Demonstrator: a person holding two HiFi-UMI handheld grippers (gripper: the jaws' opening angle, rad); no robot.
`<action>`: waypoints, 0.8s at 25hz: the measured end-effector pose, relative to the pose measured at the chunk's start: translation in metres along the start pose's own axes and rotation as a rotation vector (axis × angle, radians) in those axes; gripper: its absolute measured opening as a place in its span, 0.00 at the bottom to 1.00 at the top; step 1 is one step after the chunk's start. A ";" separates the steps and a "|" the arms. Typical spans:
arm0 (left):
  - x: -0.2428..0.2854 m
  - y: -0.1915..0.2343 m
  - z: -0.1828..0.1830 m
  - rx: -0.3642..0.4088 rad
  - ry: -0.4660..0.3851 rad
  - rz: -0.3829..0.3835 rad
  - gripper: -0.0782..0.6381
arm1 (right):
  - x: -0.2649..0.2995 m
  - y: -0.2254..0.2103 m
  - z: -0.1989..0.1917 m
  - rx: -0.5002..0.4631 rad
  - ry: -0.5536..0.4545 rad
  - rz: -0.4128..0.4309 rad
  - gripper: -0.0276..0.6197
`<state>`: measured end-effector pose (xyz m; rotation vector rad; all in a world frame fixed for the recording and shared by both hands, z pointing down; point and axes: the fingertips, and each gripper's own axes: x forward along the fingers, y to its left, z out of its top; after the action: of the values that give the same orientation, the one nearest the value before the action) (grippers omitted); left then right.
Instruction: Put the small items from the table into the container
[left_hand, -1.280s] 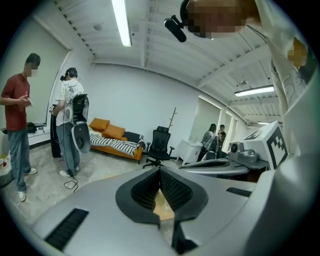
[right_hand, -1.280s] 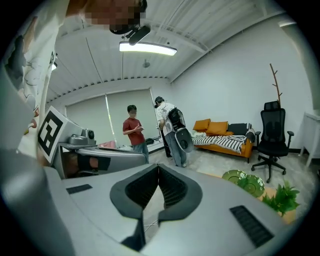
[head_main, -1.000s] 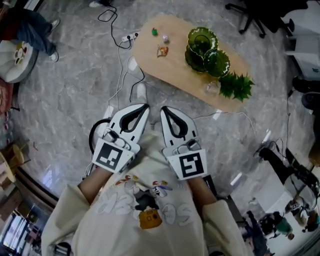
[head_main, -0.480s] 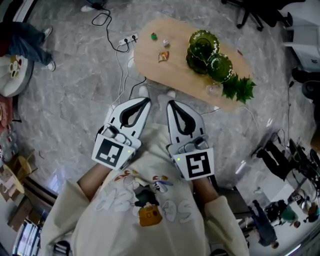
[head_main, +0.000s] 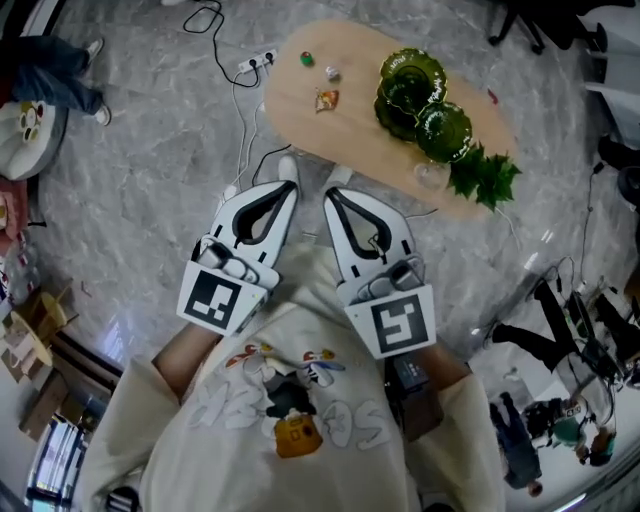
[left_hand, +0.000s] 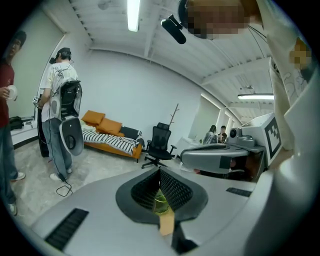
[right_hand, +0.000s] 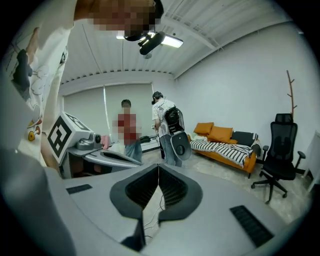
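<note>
In the head view an oval wooden table (head_main: 370, 140) stands ahead of me. On its far left end lie three small items: a green and red piece (head_main: 306, 58), a white piece (head_main: 332, 73) and an orange packet (head_main: 326, 99). Two green glass bowls (head_main: 412, 78) stand joined at the table's middle. My left gripper (head_main: 290, 187) and right gripper (head_main: 329, 193) are held side by side just short of the table's near edge, both shut and empty. The left gripper view shows its jaws (left_hand: 160, 171) closed, with green glass showing in the gap behind them. In the right gripper view the jaws (right_hand: 158, 166) meet too.
A green plant (head_main: 485, 175) and a small clear glass (head_main: 428, 177) sit at the table's right end. A power strip (head_main: 257, 67) and cables (head_main: 240, 130) lie on the marble floor to the left. People, an office chair (left_hand: 159, 142) and an orange sofa (right_hand: 225, 140) stand around the room.
Both grippers have moved forward together toward the table, which now sits closer to their tips in the head view. The jaws stayed shut.
</note>
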<state>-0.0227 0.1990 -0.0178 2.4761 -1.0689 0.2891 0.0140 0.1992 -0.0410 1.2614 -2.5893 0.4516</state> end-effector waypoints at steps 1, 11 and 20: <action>0.005 0.002 -0.002 0.001 0.006 0.004 0.12 | 0.003 -0.005 -0.004 -0.002 0.012 0.012 0.05; 0.051 0.020 -0.042 -0.025 0.053 0.037 0.12 | 0.031 -0.051 -0.052 0.032 0.051 0.002 0.05; 0.085 0.042 -0.096 -0.024 0.105 0.038 0.12 | 0.055 -0.064 -0.127 -0.001 0.159 0.053 0.05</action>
<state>0.0021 0.1630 0.1096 2.3932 -1.0700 0.4105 0.0400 0.1683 0.1062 1.1103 -2.4942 0.5380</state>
